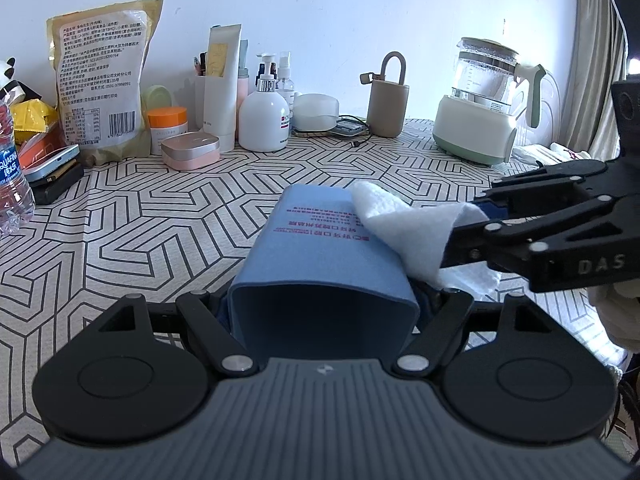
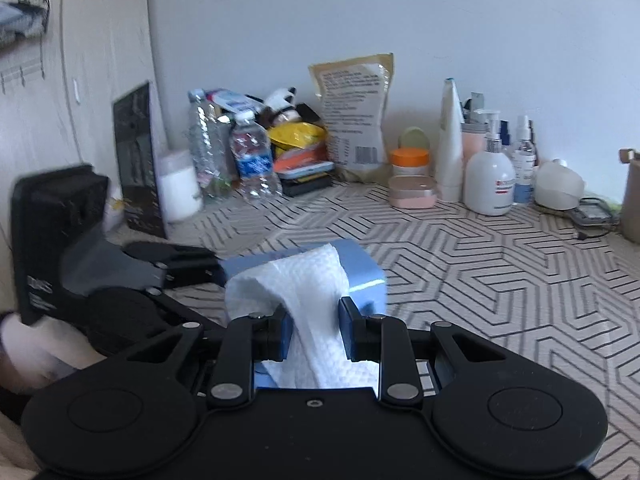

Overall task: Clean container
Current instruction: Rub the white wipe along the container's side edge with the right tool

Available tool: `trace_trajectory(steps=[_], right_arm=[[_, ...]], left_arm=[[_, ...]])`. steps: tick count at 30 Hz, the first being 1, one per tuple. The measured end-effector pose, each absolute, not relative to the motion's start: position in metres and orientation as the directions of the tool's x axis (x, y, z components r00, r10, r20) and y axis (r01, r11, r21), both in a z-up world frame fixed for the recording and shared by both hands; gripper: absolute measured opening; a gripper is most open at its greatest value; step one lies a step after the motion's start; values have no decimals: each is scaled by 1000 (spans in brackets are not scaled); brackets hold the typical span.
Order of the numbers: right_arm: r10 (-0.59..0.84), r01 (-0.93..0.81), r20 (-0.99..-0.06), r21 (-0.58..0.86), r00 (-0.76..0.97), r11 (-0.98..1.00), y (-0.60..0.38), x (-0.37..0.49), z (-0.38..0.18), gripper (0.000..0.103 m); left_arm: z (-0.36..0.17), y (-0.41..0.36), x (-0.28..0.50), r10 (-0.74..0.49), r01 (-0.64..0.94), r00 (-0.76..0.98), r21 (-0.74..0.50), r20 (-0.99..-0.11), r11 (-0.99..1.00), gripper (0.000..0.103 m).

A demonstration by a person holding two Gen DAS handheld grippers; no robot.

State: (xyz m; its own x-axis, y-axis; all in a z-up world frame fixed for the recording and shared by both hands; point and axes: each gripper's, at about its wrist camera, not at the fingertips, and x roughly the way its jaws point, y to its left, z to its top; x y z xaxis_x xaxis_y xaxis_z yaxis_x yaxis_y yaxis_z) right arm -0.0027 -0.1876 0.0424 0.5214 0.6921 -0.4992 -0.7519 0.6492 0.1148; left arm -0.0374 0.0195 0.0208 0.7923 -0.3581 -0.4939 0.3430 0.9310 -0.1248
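Observation:
A blue square container (image 1: 316, 240) with red print lies on its side over the patterned table, its open mouth facing the left wrist camera. My left gripper (image 1: 324, 300) is shut on its two sides near the mouth, and shows in the right wrist view (image 2: 192, 264) at the left. A white paper towel (image 1: 400, 220) is draped on the container's upper right side. My right gripper (image 1: 468, 224) comes in from the right, shut on that towel. In the right wrist view the towel (image 2: 296, 280) runs between the blue pads (image 2: 352, 332) of the right gripper (image 2: 314, 328), with the container (image 2: 364, 276) just beyond.
Along the wall stand a snack bag (image 1: 100, 80), a white pump bottle (image 1: 264, 120), a pink case (image 1: 192, 150), a beige holder with a loop handle (image 1: 388, 108) and a glass kettle (image 1: 480, 108). Water bottles (image 2: 252, 160) and a black box (image 2: 138, 168) stand at the far left.

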Motion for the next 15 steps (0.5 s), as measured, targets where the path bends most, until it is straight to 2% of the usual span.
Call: trace_trajectory(steps=[8,15], right_arm=[[616,-738,-546,-6,568,675,-178,6,40,30],[613,-733,-544,-4,572,680,-179,4,41,30]], left_arm=[[21,21,-37,-361,346,792,-126,-491,930,78],[21,21,-37,-365,348,791,-130,-491,929,78]])
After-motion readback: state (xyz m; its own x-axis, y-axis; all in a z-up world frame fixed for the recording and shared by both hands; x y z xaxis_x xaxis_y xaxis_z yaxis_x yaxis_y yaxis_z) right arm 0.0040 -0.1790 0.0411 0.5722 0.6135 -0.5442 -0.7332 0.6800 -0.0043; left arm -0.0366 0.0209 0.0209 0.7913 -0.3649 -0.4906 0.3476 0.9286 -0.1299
